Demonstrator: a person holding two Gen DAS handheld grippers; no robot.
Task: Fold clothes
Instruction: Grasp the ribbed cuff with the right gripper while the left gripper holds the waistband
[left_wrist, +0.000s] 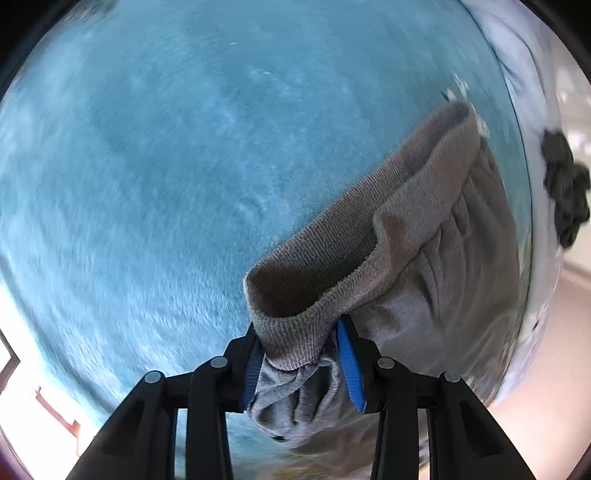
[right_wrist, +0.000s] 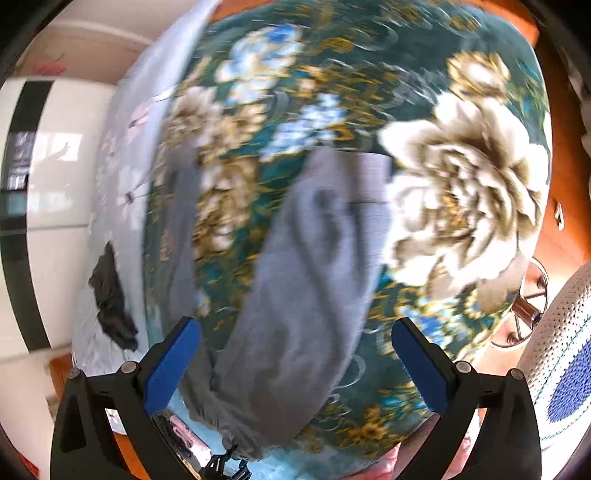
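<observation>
Bed surface: the left wrist view is showing a plain teal blanket (left_wrist: 184, 166) filling most of the frame, motion-blurred. The right wrist view is showing a dark green floral bedspread (right_wrist: 369, 92) with large cream blooms, a pale floral sheet (right_wrist: 122, 177) along its left edge, and orange wood floor (right_wrist: 561, 206) at the far right. A white cabinet front with a black band (right_wrist: 33, 184) is sitting at the far left. No readable brands, labels or writing in either view; blur is hiding any fine print.

Left gripper (left_wrist: 301, 369): blue pads are pressing in on the ribbed waistband of the grey garment (left_wrist: 369, 266), bunching the fabric between them. The waistband is gaping open just above the jaws and the rest of the cloth is trailing off to the right, over the teal blanket.

Right gripper (right_wrist: 295, 365): jaws are standing wide apart, blue pads (right_wrist: 171, 369) touching nothing. The grey garment is hanging or lying stretched in front, between the two fingers' lines of sight, over the green bedspread; cannot tell whether it is resting on the bed or lifted.

A crumpled black garment (left_wrist: 567, 192) is lying on the pale sheet, well apart from the grey one; it also shows at the left in the right wrist view. A white perforated object with a blue patch (right_wrist: 554, 369) is sitting at the near right edge.
</observation>
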